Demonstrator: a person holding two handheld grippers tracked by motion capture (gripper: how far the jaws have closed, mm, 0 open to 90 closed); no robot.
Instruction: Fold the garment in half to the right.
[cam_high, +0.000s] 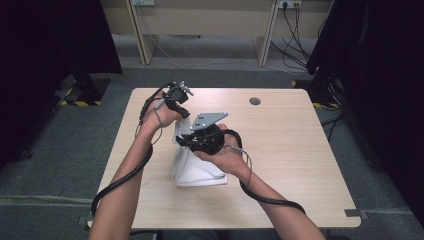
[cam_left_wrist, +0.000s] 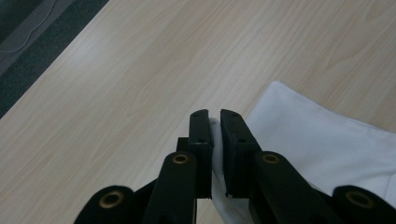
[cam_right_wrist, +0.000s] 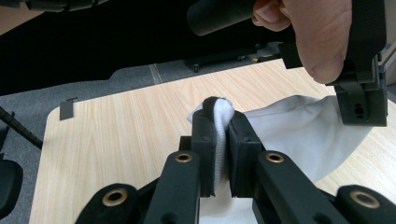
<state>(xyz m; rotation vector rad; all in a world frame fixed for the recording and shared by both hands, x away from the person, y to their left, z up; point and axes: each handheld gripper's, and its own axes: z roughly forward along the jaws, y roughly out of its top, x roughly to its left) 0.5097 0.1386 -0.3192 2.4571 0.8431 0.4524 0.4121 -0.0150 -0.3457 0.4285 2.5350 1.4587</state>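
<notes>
A white cloth (cam_high: 192, 167) lies on the wooden table (cam_high: 290, 150), its far end lifted off the surface. My left gripper (cam_high: 184, 114) is shut on the cloth's upper left edge; in the left gripper view (cam_left_wrist: 215, 116) a thin fold of white cloth (cam_left_wrist: 317, 140) sits pinched between the jaws. My right gripper (cam_high: 182, 141) is shut on a bunched edge of the cloth, seen in the right gripper view (cam_right_wrist: 220, 116) with the white cloth (cam_right_wrist: 299, 126) stretching away to the right. There the other hand (cam_right_wrist: 317, 32) holds the left gripper close above.
A round cable hole (cam_high: 255, 101) sits near the table's far edge. Black cables trail from both grippers along the forearms. Dark screens stand left and right of the table, with desk legs and wall sockets behind it.
</notes>
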